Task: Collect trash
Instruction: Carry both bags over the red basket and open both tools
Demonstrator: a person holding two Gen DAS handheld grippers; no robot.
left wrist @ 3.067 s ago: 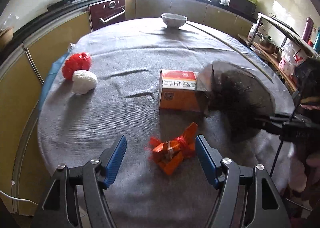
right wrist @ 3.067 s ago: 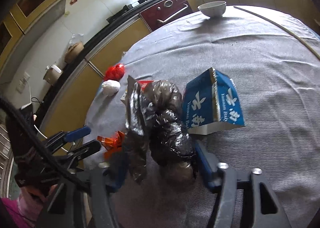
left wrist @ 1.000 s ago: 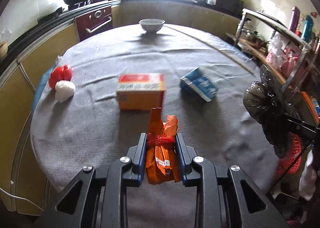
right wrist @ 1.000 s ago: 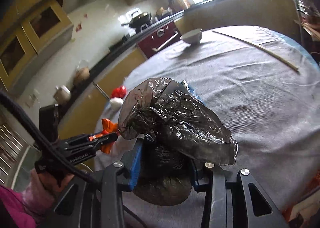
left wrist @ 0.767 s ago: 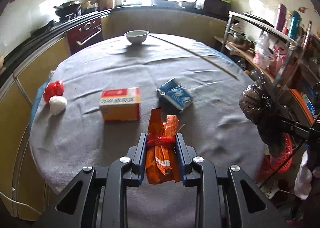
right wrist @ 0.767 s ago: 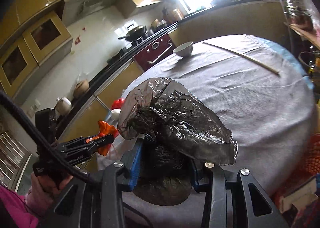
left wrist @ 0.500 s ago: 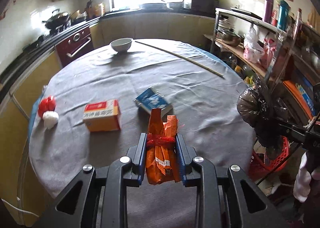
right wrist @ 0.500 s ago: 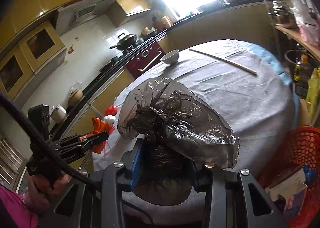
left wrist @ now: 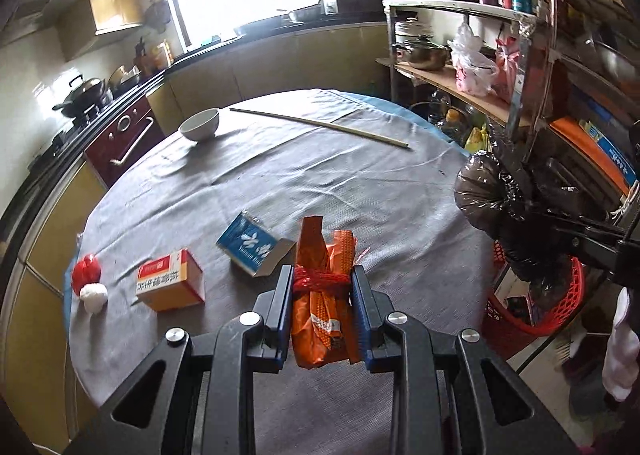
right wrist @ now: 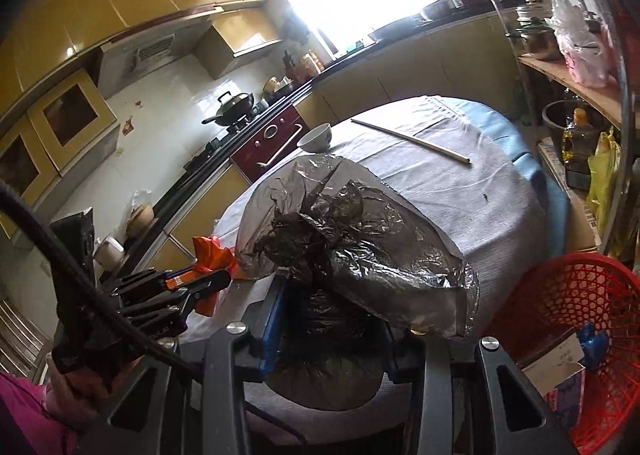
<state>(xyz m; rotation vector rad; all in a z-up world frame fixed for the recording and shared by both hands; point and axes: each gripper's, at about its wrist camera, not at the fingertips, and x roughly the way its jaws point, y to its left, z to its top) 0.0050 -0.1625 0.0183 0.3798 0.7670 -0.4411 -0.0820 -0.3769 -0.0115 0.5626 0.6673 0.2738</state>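
Observation:
My left gripper [left wrist: 323,279] is shut on a crumpled orange wrapper [left wrist: 320,315] tied with red mesh, held above the near edge of the grey-clothed round table [left wrist: 280,183]. My right gripper [right wrist: 330,295] is shut on a dark crinkled plastic bag [right wrist: 344,247], held off the table's right edge. That bag [left wrist: 492,191] shows at the right of the left wrist view, above a red mesh basket [left wrist: 532,307]. The same basket [right wrist: 576,319] stands on the floor at lower right in the right wrist view, with scraps inside. On the table lie a blue carton [left wrist: 252,245], an orange box [left wrist: 170,285], and a red ball [left wrist: 85,269] touching a white ball [left wrist: 94,292].
A white bowl [left wrist: 200,124] and a long thin stick [left wrist: 320,126] lie at the table's far side. A metal shelf rack [left wrist: 532,67] with pots and bags stands to the right of the table. Kitchen counters and a stove [left wrist: 86,95] run along the left and back walls.
Both grippers have pulled back from the table and swung to the right with their loads. The red basket has come into view in the right wrist view. Both grips are unchanged.

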